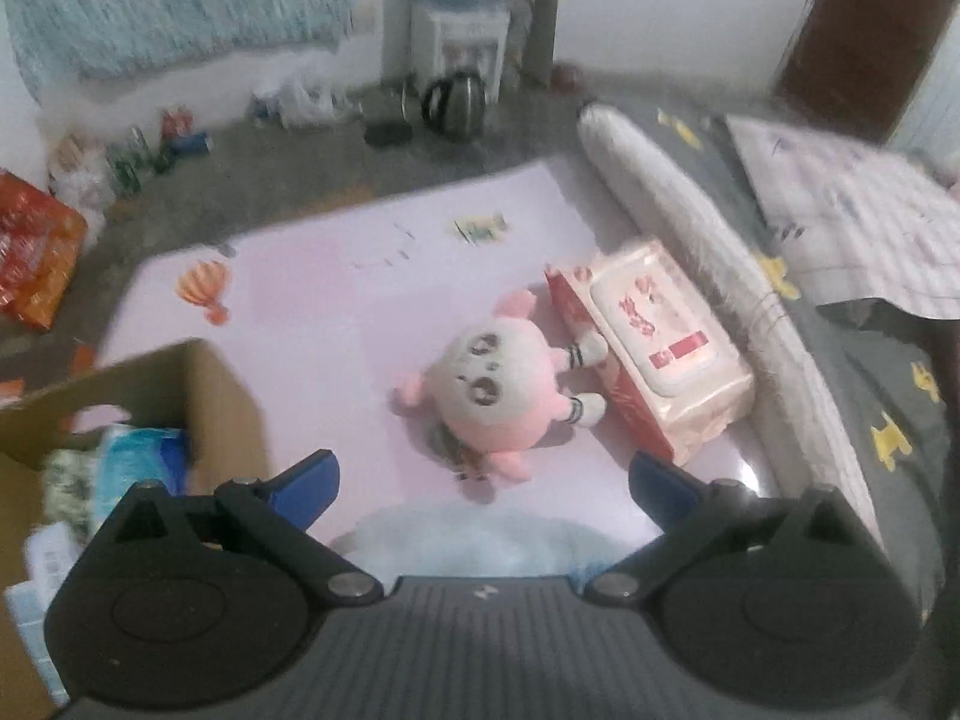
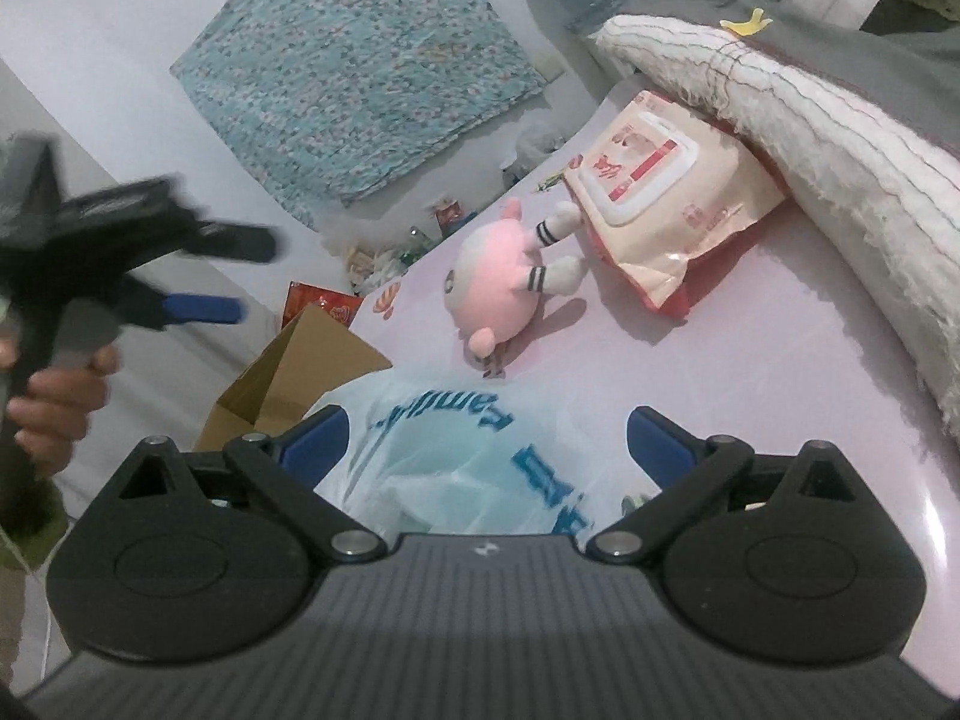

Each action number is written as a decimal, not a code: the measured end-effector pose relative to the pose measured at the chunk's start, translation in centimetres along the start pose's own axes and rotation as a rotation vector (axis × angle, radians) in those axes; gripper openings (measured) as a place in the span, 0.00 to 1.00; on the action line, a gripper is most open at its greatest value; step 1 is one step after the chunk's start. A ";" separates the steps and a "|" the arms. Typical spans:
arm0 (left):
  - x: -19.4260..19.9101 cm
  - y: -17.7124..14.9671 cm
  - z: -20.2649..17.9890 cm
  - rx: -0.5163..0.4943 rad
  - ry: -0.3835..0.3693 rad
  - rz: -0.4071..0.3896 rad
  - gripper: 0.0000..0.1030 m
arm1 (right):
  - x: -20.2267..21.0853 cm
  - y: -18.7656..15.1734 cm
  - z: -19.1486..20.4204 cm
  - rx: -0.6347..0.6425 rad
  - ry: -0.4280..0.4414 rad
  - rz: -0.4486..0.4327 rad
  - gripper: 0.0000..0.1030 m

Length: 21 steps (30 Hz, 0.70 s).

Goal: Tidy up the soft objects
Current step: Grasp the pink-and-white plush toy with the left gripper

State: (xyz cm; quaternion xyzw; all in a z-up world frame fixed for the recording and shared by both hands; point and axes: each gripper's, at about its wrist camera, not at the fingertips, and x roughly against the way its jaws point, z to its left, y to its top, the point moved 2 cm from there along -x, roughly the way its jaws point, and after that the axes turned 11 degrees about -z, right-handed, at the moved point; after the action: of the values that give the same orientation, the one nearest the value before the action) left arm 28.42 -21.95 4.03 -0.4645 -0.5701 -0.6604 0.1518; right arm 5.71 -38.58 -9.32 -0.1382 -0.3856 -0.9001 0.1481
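Right now both tools are spread wide, nothing between the pads. Left gripper (image 1: pixel 483 480) hangs over the pink mat (image 1: pixel 336 300), tilted down; just past its tips lies the pink plush toy (image 1: pixel 498 390) on its back, face up. Toy's feet touch the wipes pack (image 1: pixel 651 348), which sits far right against the rolled white blanket (image 1: pixel 678 222).

Right gripper (image 2: pixel 486 444) also gapes, over a white plastic bag (image 2: pixel 456 450) with blue lettering. Bag lies between the blue fingers (image 2: pixel 315 441); pads don't press it.

Only the left view shows inside the cardboard box (image 1: pixel 198 384), near left: blue-and-white soft packs in there, blurred, can't identify them. It also shows the kettle (image 1: pixel 456 102) and water dispenser (image 1: pixel 462 30) on the far floor. The bag appears there only as a pale smear at the gripper's base, probably the same one.

Only the right view shows the left tool from outside, with the person's hand (image 2: pixel 57 402) on its grip, plus the plush side-on and a box flap (image 2: pixel 294 372).
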 end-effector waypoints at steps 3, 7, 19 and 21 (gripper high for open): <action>-4.5 0.6 -1.1 0.034 0.015 0.078 1.00 | -1.1 0.2 -0.3 0.018 -0.003 0.006 0.97; -8.9 0.9 -1.1 0.120 0.035 0.125 1.00 | -2.6 0.1 -1.1 0.005 0.003 0.023 0.97; -15.8 0.3 1.0 0.290 0.104 0.205 0.80 | -4.4 -1.2 -3.3 -0.028 0.000 0.041 0.97; -15.6 0.1 1.2 0.291 0.091 0.188 0.77 | -4.0 -1.3 -3.7 -0.037 -0.009 0.038 0.97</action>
State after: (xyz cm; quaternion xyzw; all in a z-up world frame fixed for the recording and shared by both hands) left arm 37.18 -26.04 -8.30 -0.4584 -0.6063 -0.5741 0.3044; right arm 8.42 -39.85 -14.11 -0.1521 -0.3670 -0.9035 0.1610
